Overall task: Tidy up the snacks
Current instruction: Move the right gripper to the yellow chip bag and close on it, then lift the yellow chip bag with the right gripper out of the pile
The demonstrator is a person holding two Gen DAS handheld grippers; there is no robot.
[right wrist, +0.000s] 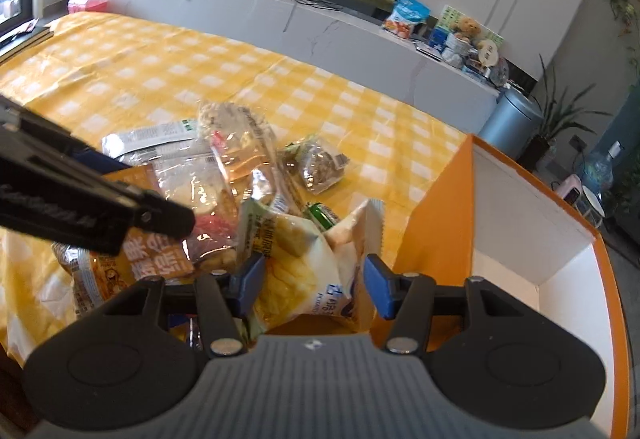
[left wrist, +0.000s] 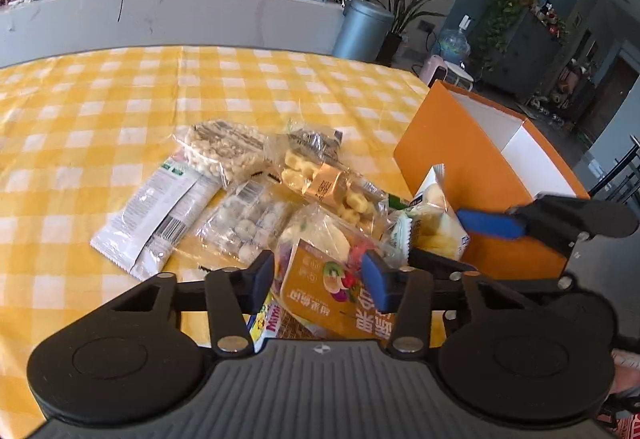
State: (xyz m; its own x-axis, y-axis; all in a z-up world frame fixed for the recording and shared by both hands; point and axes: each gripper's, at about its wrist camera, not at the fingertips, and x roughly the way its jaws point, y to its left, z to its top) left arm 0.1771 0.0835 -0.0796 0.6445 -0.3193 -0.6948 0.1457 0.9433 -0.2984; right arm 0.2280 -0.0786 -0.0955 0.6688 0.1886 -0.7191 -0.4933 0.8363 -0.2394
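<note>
- Snacks lie heaped on my yellow checked tablecloth [left wrist: 120, 99], just beside the orange box [left wrist: 448, 159], whose white inside stands open at the top.
- My left gripper [left wrist: 318, 281] tilts down at the near edge of the heap, its blue pads on either side of an orange fruit-snack packet [left wrist: 320, 303]. I cannot tell whether the pads press on the packet or only flank it.
- My right gripper [right wrist: 316, 285] also slants down, close to the box wall, with a white chip bag [right wrist: 316, 259] between its blue pads. The bag looks loose in the gap, with space showing at the right pad, so I read these jaws as apart and not clamped.
- In the left view the right gripper reaches in from the right, its blue fingertips [left wrist: 488, 223] next to the chip bag [left wrist: 436, 219].
- In the right view the left gripper's black frame crosses from the left, over the orange packet [right wrist: 160, 251].
- Behind lie a white wrapper [left wrist: 152, 215], a clear bag of round puffs [left wrist: 224, 151] and a bag of yellow pieces [left wrist: 320, 179].
</note>
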